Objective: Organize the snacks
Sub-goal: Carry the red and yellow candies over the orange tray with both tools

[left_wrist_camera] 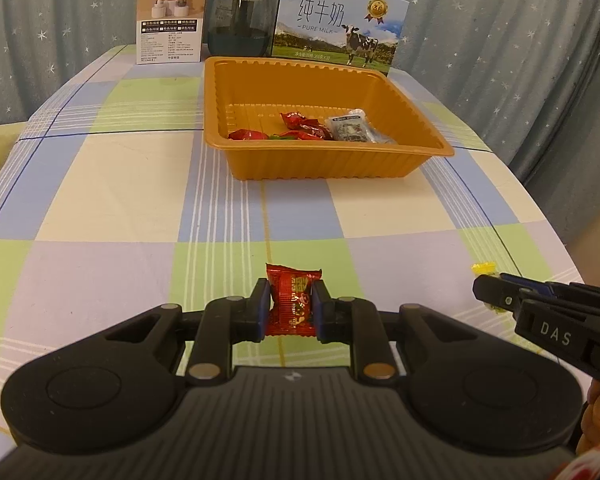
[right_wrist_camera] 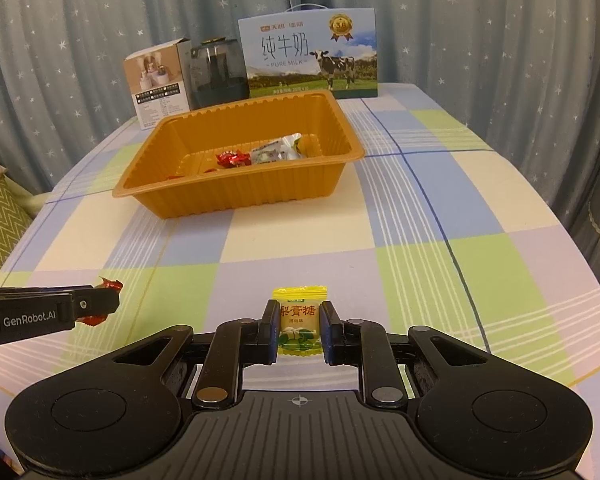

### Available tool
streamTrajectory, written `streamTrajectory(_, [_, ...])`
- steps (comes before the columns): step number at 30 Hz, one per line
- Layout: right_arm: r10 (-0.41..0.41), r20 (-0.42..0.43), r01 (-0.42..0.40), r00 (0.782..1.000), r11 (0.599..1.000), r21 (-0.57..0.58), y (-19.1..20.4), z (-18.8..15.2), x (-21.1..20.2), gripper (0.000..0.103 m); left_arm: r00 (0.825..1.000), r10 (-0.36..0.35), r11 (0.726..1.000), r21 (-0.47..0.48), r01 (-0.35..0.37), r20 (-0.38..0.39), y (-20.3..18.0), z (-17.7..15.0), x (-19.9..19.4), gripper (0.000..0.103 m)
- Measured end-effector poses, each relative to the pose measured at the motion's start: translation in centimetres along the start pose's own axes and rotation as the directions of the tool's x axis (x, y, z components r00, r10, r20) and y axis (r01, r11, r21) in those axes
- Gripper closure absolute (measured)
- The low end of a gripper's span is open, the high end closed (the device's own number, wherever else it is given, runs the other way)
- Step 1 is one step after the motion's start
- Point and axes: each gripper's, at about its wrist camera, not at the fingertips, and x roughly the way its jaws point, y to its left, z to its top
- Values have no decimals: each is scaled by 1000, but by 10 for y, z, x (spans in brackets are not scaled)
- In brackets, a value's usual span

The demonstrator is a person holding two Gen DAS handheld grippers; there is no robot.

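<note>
Two grippers were in view, the left gripper (left_wrist_camera: 290,300) and the right gripper (right_wrist_camera: 300,322); each carried one candy, so one red candy (left_wrist_camera: 291,304) sat between the left pads and one yellow candy (right_wrist_camera: 300,326) between the right pads; ahead of both stood one orange tray (left_wrist_camera: 324,168); inside it lay about three red-wrapped candies (left_wrist_camera: 300,126) and one pale packet (left_wrist_camera: 350,128), the exact red count being hard to tell; beyond the tray stood one milk carton (left_wrist_camera: 336,20), one dark jar (left_wrist_camera: 240,20) and one small box (left_wrist_camera: 171,20); one checked tablecloth (left_wrist_camera: 120,200) lay beneath everything.

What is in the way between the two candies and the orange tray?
Nothing visible. The left gripper holds a red candy, the right gripper a yellow candy, and only bare checked tablecloth lies between them and the orange tray.
</note>
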Motion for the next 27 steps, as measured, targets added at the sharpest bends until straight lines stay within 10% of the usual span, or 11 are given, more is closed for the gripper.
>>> streamTrajectory(27, [2,38,-2,999,1000,-5,-6,14,-13,82,998,-46,999,5,46,40,-9,18,-16,84])
